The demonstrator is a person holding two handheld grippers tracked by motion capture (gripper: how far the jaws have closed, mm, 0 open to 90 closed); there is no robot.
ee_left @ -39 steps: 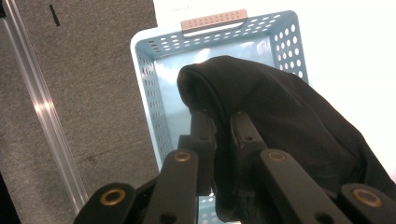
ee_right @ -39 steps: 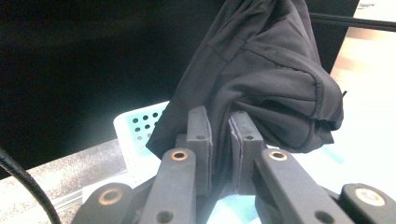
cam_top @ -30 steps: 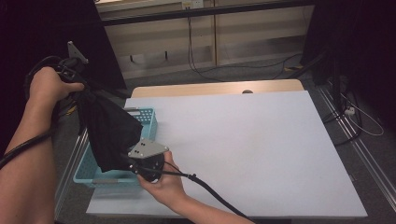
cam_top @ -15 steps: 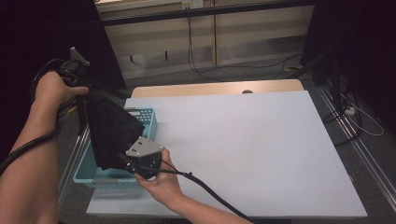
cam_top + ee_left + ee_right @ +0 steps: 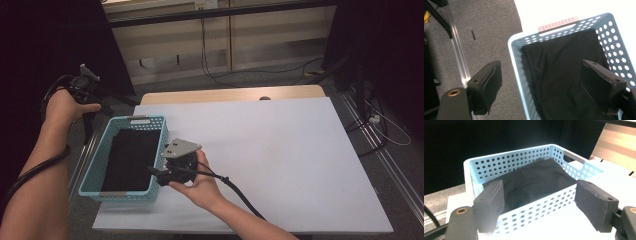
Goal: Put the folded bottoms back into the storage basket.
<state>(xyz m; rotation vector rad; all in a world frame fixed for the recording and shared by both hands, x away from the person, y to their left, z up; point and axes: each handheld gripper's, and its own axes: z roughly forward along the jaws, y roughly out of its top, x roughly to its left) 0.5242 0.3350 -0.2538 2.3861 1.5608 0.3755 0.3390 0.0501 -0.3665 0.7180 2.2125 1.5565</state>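
Note:
A black cloth (image 5: 130, 157) lies flat inside a light-blue perforated basket (image 5: 94, 161) at the left edge of the white table (image 5: 280, 150). My left gripper (image 5: 92, 112) hangs just off the basket's far left corner. Its jaws have just been opening and stand open above the cloth (image 5: 559, 65) and the basket's rim (image 5: 514, 62), gripping nothing. My right gripper (image 5: 156, 174) points at the basket's right wall from the table side. It too has just been opening, and its open jaws (image 5: 540, 186) frame the basket wall (image 5: 506, 166) and the cloth (image 5: 536, 176) without touching them.
The basket has a handle slot (image 5: 557, 23) at its far end. A metal rail (image 5: 459, 60) runs along the grey floor left of the table. Wooden cabinets (image 5: 215, 35) and cables (image 5: 260, 75) stand behind it. Bare white tabletop stretches right of the basket.
The cloth hung from both shut grippers above the basket; it now lies in the basket. Both grippers have opened. The left hand has sunk, and the right has drawn back to the right.

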